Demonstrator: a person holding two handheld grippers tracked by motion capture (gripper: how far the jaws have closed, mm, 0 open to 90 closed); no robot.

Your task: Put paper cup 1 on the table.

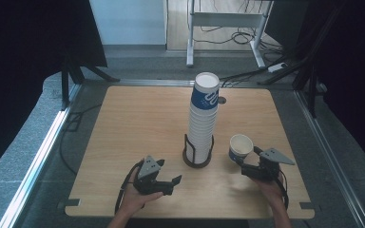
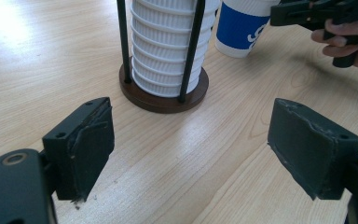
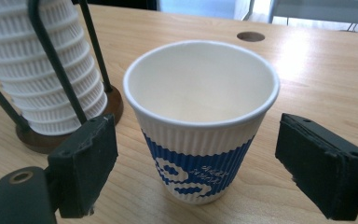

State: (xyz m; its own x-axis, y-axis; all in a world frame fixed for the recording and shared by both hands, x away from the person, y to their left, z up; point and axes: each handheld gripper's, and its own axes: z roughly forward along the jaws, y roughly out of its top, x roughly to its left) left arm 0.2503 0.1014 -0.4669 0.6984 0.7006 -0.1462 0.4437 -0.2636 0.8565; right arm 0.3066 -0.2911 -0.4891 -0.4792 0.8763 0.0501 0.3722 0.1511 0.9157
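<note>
A: Where is the cup (image 3: 200, 121)?
B: It stands upright on the table (image 1: 138, 118), just right of the stack (image 1: 202, 118) in its holder (image 1: 197, 159). It is white with a blue band, and open at the top.

A: Does the right gripper (image 3: 196, 168) hold it?
B: No. In the right gripper view the cup sits between the two black jaws, but there is a gap on each side. The pads are off the paper, so the grip is released.

A: And from above?
B: The right gripper (image 1: 250, 159) lies just behind the cup, with the hand (image 1: 271, 187) at the near edge of the table.

A: What about the left gripper (image 2: 191, 154)?
B: Its jaws stand apart with nothing between them, just bare wood. From above it (image 1: 177, 181) rests near the front edge, left of the holder and apart from it.

A: How does the stack look?
B: Tall, ribbed white cups nested inside black rods on a round brown base. The top one shows a blue band.
</note>
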